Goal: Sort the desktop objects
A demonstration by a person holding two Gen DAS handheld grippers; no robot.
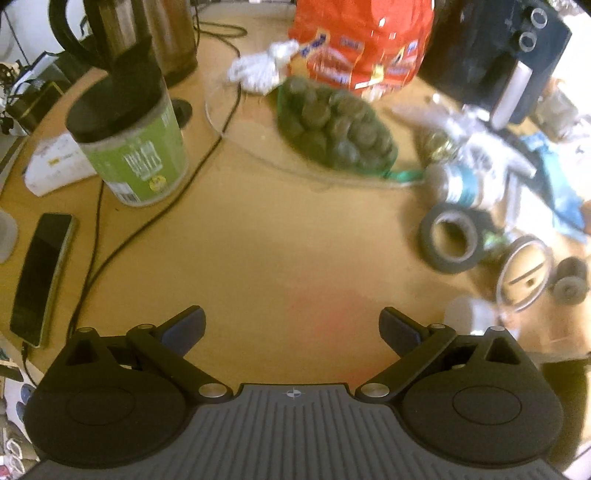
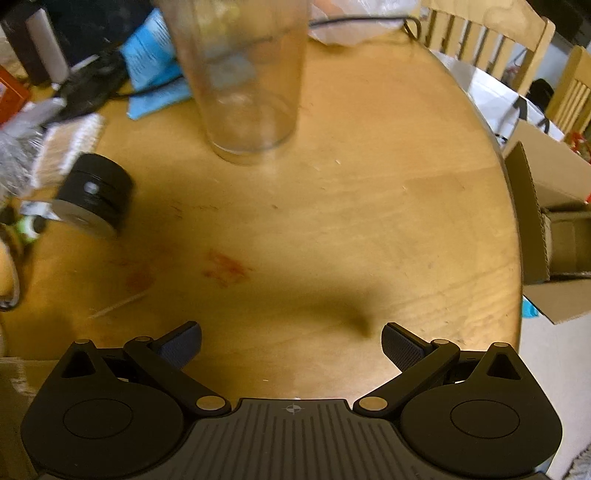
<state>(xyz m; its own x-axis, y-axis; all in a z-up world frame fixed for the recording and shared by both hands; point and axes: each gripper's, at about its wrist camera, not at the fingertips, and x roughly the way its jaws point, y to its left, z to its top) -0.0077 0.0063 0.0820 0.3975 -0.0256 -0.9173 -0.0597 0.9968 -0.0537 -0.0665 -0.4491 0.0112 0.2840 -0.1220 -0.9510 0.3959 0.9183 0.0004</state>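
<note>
My left gripper (image 1: 292, 325) is open over bare wood, holding nothing. Ahead of it lie a green net bag of dark round items (image 1: 336, 125), a green canister with a black lid (image 1: 129, 147) at the left, a black tape roll (image 1: 452, 242) at the right and a phone (image 1: 40, 277) at the far left. My right gripper (image 2: 291, 339) is also open and empty above the round wooden table (image 2: 369, 221). In the right wrist view a clear drinking glass (image 2: 247, 81) stands upright ahead, and a black cylindrical object (image 2: 94, 194) lies on its side at the left.
A red snack bag (image 1: 362, 44), a kettle (image 1: 122, 33), a black appliance (image 1: 495, 55) and a black cable (image 1: 147, 221) crowd the far side. Blue packaging (image 2: 155, 62) lies near the glass. An open cardboard box (image 2: 554, 221) and wooden chairs (image 2: 480, 40) stand past the table's right edge.
</note>
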